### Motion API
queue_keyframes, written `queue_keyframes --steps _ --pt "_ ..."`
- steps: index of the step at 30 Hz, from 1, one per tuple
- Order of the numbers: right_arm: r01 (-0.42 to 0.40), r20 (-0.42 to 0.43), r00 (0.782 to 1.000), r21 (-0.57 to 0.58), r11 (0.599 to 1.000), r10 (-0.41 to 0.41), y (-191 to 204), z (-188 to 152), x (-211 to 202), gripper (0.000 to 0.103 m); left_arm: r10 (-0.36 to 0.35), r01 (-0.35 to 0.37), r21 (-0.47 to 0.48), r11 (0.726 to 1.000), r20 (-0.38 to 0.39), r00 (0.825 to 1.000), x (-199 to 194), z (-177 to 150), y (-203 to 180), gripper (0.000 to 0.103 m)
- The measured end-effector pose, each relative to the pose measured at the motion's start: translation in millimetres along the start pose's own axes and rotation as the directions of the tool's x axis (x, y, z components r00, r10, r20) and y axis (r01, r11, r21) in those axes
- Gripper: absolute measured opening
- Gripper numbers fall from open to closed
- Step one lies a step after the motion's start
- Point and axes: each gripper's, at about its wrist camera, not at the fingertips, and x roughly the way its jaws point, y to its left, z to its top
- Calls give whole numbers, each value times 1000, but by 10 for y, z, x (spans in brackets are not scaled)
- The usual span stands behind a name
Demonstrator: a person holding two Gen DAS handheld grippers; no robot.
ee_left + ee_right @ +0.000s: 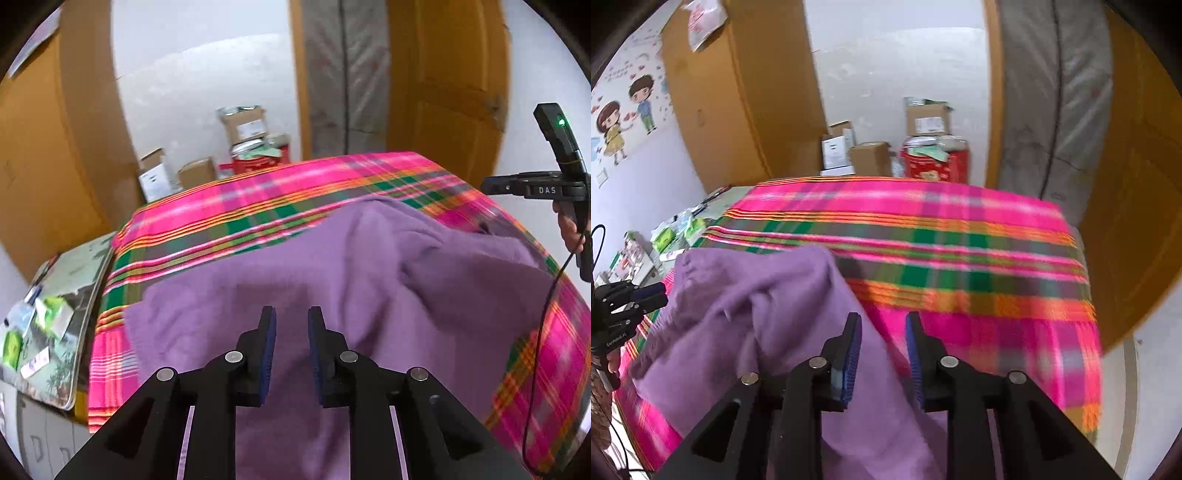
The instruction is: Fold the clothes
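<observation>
A purple garment (332, 266) lies rumpled on a table covered with a pink plaid cloth (258, 199). My left gripper (291, 317) hovers over the garment's near part, jaws open, nothing between them. In the right wrist view the garment (750, 302) is bunched up at the left, with a flap running under my right gripper (882, 325), which is open and empty above the garment's right edge. The right gripper shows at the far right of the left wrist view (495, 188). The left gripper shows at the left edge of the right wrist view (646, 293).
The plaid cloth (960, 236) covers the table to its far and right edges. A side surface with papers and small packets (48, 317) stands to the left. Cardboard boxes (871, 157) and a red bag (934, 162) sit on the floor beyond. An orange door (447, 81) stands behind.
</observation>
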Motion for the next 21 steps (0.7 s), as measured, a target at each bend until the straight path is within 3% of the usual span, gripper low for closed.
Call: queue_keyframes --steps 6,13,21 --pt "52 -4 999 59 997 -51 -349 -527 -333 34 -91 90 58 994 27 995 -66 74 -484 25" --pt "8 -16 1000 69 998 -7 -445 -1053 -493 34 -221 215 111 970 43 974 -98 185 -1106 29" --pt "-19 -18 1000 72 997 21 -531 -1233 -419 34 -242 238 139 961 16 970 54 411 -1477 38"
